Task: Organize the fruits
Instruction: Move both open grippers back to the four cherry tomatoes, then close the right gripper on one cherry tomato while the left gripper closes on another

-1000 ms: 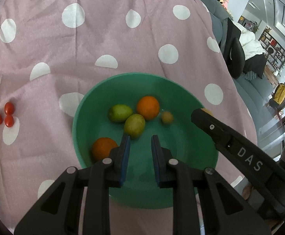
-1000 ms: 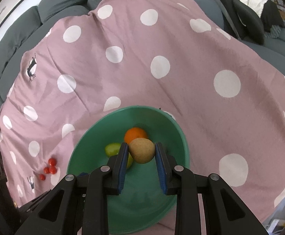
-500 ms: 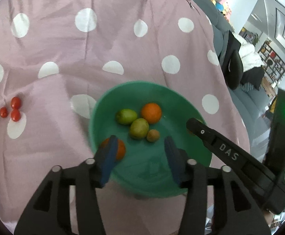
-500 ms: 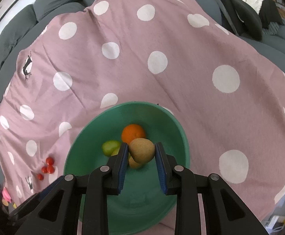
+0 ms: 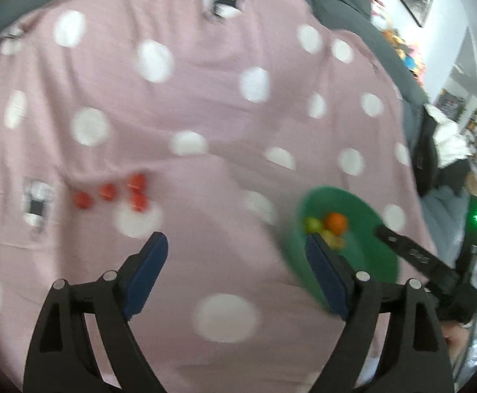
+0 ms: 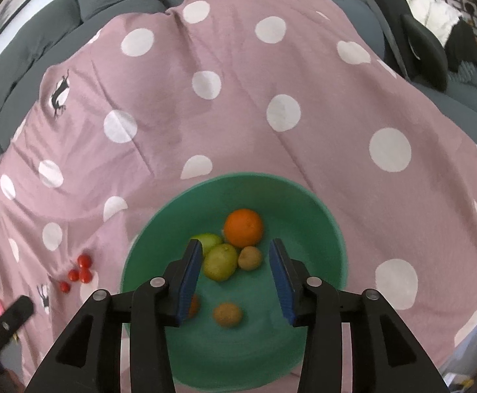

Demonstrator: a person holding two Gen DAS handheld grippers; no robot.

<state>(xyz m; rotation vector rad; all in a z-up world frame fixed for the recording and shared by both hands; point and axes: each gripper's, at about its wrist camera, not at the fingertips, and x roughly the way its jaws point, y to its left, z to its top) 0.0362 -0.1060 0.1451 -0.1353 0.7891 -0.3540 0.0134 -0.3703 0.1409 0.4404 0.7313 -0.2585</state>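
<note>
A green bowl [image 6: 323,216] sits on the pink polka-dot cloth and holds an orange [image 6: 243,227], two green fruits [image 6: 220,262], a small brown fruit [image 6: 249,258] and a second brown fruit [image 6: 227,315] lying loose on the bowl floor. My right gripper [image 6: 236,276] is open and empty above the bowl. My left gripper [image 5: 235,275] is open and empty over the cloth, left of the bowl [image 5: 362,255]. Several red cherry tomatoes [image 5: 120,191] lie on the cloth ahead of it; they also show in the right wrist view [image 6: 79,270].
The cloth [image 6: 271,114] covers a grey sofa [image 6: 114,3]. The right gripper's finger [image 5: 415,255] crosses the bowl's right side in the left wrist view. The left gripper's tip [image 6: 7,322] shows at the lower left in the right wrist view.
My right gripper opened and dropped the brown fruit into the bowl. My left gripper opened wide and swung left away from the bowl toward the tomatoes.
</note>
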